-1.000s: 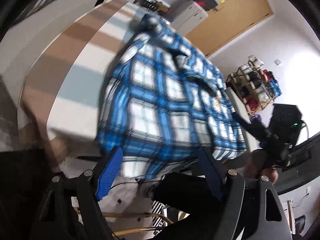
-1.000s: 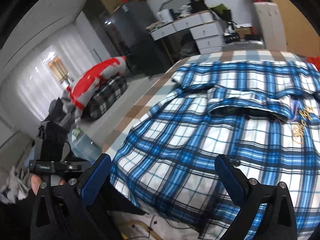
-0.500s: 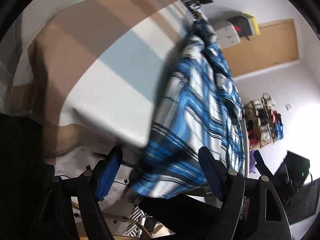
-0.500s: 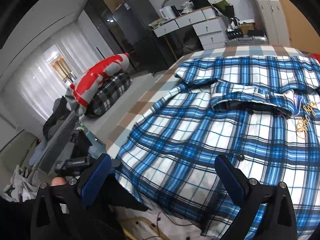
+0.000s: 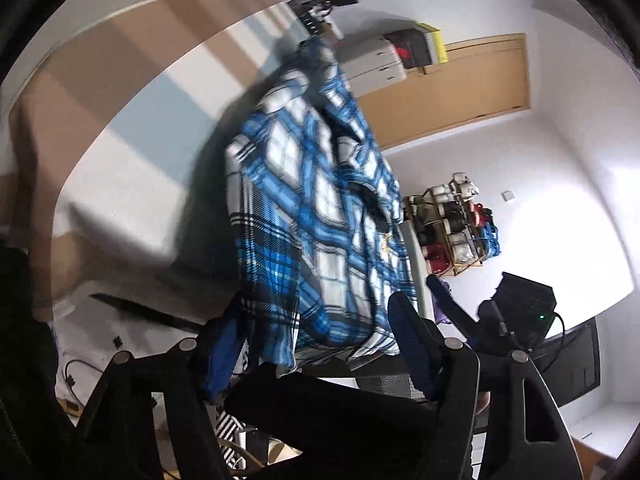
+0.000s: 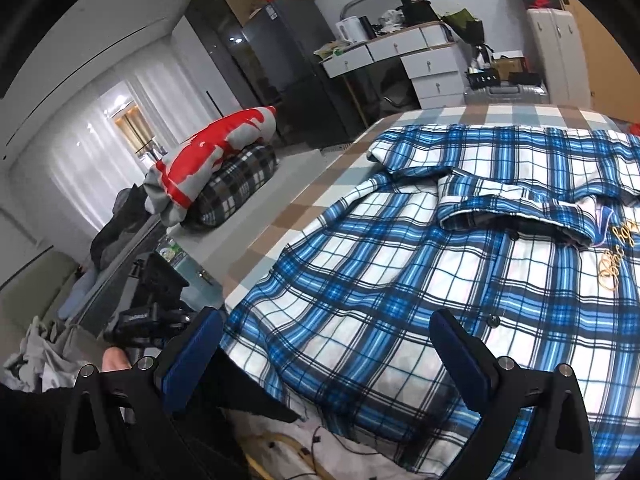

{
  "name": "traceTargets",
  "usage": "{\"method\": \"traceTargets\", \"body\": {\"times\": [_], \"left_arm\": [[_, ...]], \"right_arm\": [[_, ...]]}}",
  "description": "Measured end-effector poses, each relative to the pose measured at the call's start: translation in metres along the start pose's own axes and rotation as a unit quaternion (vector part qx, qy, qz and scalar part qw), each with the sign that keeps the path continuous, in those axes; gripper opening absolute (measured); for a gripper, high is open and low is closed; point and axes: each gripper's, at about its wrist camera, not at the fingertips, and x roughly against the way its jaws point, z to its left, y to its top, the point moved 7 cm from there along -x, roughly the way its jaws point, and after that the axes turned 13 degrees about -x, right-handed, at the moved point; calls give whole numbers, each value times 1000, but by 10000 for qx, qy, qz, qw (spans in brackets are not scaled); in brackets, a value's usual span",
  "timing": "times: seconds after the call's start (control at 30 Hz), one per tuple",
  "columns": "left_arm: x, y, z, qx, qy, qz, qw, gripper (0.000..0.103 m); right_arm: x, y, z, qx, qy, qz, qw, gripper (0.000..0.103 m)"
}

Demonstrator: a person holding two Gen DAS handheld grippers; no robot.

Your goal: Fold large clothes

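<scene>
A blue and white checked shirt (image 6: 460, 280) lay spread front-up on a bed (image 6: 304, 208) with a brown, white and pale blue striped cover, filling the centre and right of the right wrist view. Its collar sat in the upper right of that frame, with gold lettering (image 6: 618, 258) at the right edge. The hem hung over the near edge of the bed, low in the frame.

The right gripper (image 6: 326, 354) hung just short of that hem, jaws wide apart with nothing between them.

In the left wrist view, tilted and blurred, the shirt (image 5: 316, 220) ran from upper centre down to lower centre. The left gripper (image 5: 316, 350) had just been closing its jaws; they stood apart on either side of the hanging corner of the hem, and no pad visibly pressed on the cloth.

A red and grey bundle (image 6: 212, 160) lay at centre left of the right wrist view.
</scene>
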Motion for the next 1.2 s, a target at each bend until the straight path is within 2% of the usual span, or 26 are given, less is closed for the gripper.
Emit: {"method": "traceTargets", "body": {"times": [0.07, 0.17, 0.23, 0.27, 0.4, 0.53, 0.6, 0.67, 0.73, 0.77, 0.8, 0.83, 0.87, 0.97, 1.1, 1.2], "left_arm": [[-3, 9, -10, -160, -191, -31, 9997, 65], [-9, 19, -18, -479, -56, 33, 9988, 65], [-14, 24, -13, -613, 235, 128, 9978, 65], [-14, 21, -7, -595, 327, 173, 9975, 65], [-23, 15, 10, -154, 191, 390, 9989, 65], [-27, 13, 7, -111, 56, 490, 9987, 65], [-33, 11, 2, -160, -27, 703, 9974, 65], [-40, 6, -3, -389, -25, 1135, 9928, 64], [-41, 5, -6, -656, 101, 1263, 9898, 64], [-40, 6, -7, -654, 109, 1286, 9895, 60], [-39, 6, -8, -606, 62, 1278, 9899, 50], [-36, 8, -7, -586, 82, 1231, 9906, 25], [-34, 9, -6, -560, 122, 1199, 9911, 7], [-26, 10, -1, -253, 25, 1057, 9941, 2], [-19, 16, -9, 5, -182, 833, 9964, 2], [-15, 29, -29, -2, -403, 633, 9972, 2]], "right_arm": [[-1, -1, 2, 36, 5, 12, 10000, 103], [-4, -3, 4, 68, -20, 54, 10000, 103], [-5, -4, 4, 82, -40, 79, 9999, 103], [-6, -4, 4, 86, -51, 86, 9999, 103], [-7, -4, 4, 98, -75, 106, 9999, 103], [-9, -4, 5, 103, -69, 117, 9999, 103], [-9, -4, 5, 107, -81, 126, 9998, 103], [-10, -4, 5, 99, -79, 136, 9998, 103], [-8, -4, 5, 82, -66, 129, 9999, 103], [-7, -3, 5, 75, -59, 115, 9999, 103], [-6, -2, 5, 53, -53, 82, 9999, 103], [-4, -1, 4, 19, -39, 52, 10000, 103], [-2, 0, 3, -23, -20, 29, 10000, 103], [3, 5, -3, -175, 7, -55, 9998, 103], [15, 10, -11, -437, 68, -216, 9988, 103], [26, 2, -16, -1091, 465, -288, 9925, 103]]}}
